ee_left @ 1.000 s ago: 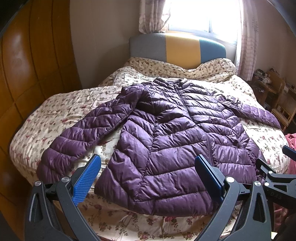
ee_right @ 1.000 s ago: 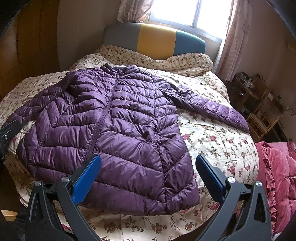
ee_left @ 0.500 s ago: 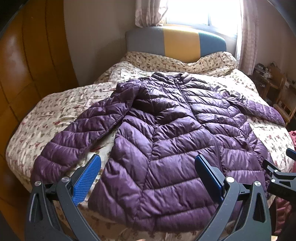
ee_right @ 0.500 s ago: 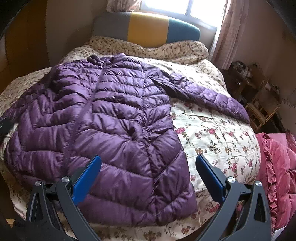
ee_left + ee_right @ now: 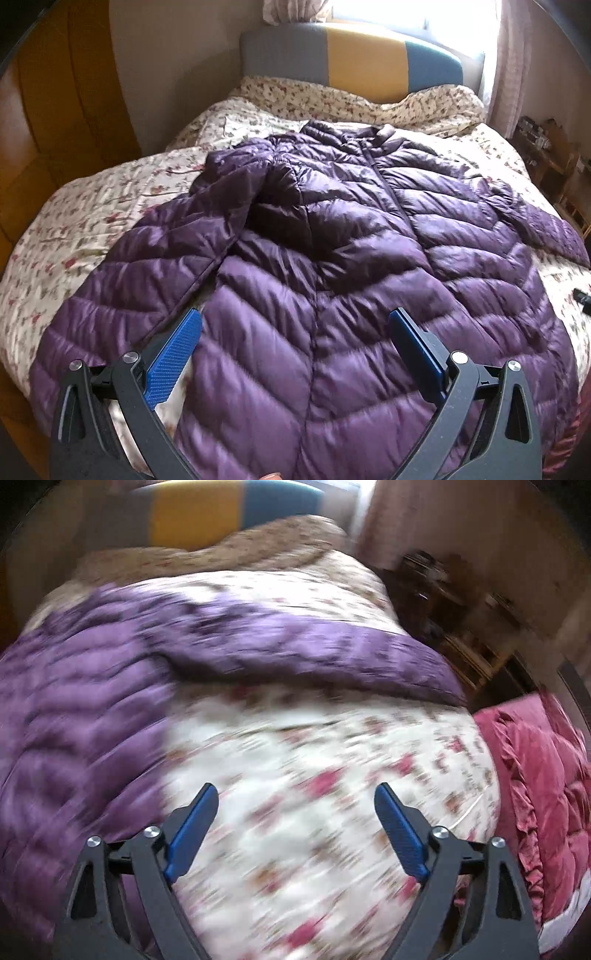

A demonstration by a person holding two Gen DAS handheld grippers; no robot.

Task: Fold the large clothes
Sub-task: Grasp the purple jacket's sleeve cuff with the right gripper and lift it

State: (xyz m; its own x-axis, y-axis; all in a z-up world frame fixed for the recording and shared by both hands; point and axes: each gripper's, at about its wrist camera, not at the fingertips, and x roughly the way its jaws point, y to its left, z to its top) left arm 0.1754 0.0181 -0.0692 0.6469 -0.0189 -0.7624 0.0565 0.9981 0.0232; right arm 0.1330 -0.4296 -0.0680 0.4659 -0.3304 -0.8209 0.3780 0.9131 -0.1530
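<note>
Swinging off the purple jacket (image 5: pixel 332 280), the right gripper (image 5: pixel 295 827) now frames bare floral quilt (image 5: pixel 314 794) between its 2 spread fingers; the jacket lies left of them, its sleeve apparently ahead, blurred. Only the left view shows the left gripper (image 5: pixel 295 347) wide over the jacket's hem.
</note>
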